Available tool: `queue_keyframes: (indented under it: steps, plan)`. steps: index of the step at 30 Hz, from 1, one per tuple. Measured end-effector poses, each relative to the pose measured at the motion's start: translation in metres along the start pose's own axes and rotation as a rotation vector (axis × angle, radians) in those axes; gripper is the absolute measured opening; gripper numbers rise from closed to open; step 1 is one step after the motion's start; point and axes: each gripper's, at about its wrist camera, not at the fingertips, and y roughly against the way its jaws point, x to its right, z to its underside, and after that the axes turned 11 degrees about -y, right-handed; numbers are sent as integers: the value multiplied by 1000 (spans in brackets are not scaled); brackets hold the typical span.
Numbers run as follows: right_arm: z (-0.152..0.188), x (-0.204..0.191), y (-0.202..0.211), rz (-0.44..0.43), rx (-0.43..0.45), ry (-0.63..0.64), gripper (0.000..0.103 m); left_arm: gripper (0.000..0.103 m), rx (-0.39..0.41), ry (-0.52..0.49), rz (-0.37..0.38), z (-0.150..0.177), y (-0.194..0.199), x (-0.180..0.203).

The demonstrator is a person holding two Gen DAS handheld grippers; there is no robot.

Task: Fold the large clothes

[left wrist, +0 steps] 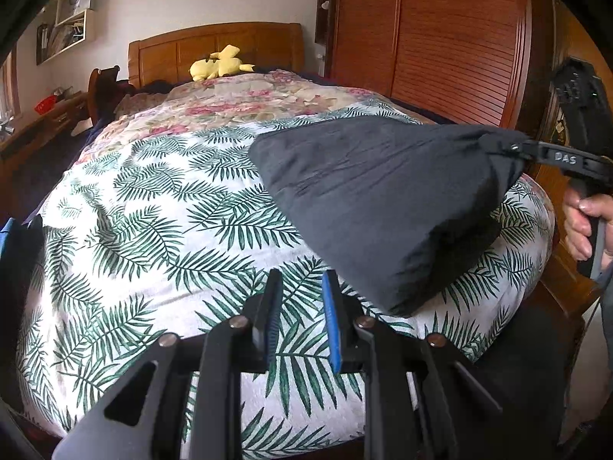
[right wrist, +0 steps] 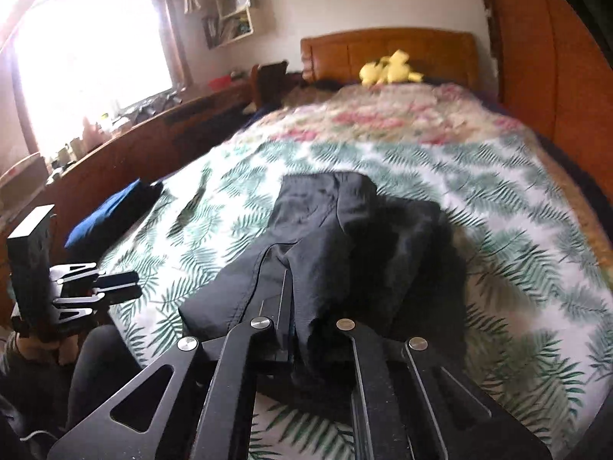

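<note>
Right gripper (right wrist: 302,329) is clamping shut on a bunched corner of the thin, limp black fabric garment (left wrist: 383,207), which I am judging light and slippery, draping over the fern-print bedspread (left wrist: 153,230); left gripper (left wrist: 299,306) is hovering narrowly parted, holding nothing.

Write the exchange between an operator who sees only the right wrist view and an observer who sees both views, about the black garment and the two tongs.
Operator: Is the black garment fully off the bed?
Observer: No. The right tongs hold up one corner, shut on it. The cloth slopes down like a tent, and its low edge rests on the leaf-print cover.
Operator: Do the left tongs grip anything?
Observer: No. Their pads stand slightly apart with only the cover showing between them, just short of the garment's near edge.
</note>
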Motion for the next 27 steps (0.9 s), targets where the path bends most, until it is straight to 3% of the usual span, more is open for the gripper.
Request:
queue_keyframes:
  steps: [3,6,8,10,14,16,18,19,20,27]
  plan:
    - [2,21,23,59,36,-20,2,18,4,1,3,0,0,0]
    - [15,53,24,146,8,-54,2,18,10,1,7,-1,0,2]
    - [35,79,5,225,-79,-81,2,18,10,1,10,-2,-1,3]
    - [49,94,-9,245,-153,-110,3,18,8,-1,11,-2,-2,4]
    - [44,82,-3,265,-129,-62,9,18,3,0,10,-2,-4,5]
    - [33,75,4,314,-101,-32,16,18,4,-2,10,-2,-4,6]
    - [24,66,9,357,-66,8,32,19,6,-4,12,-3,-3,6]
    - [18,59,15,378,-28,39,47,18,8,-4,11,-3,-4,7]
    - [15,52,17,371,-4,50,55,19,8,-5,11,-4,-4,7]
    - [15,1,-12,179,-51,125,56,19,5,-8,6,-5,-7,6]
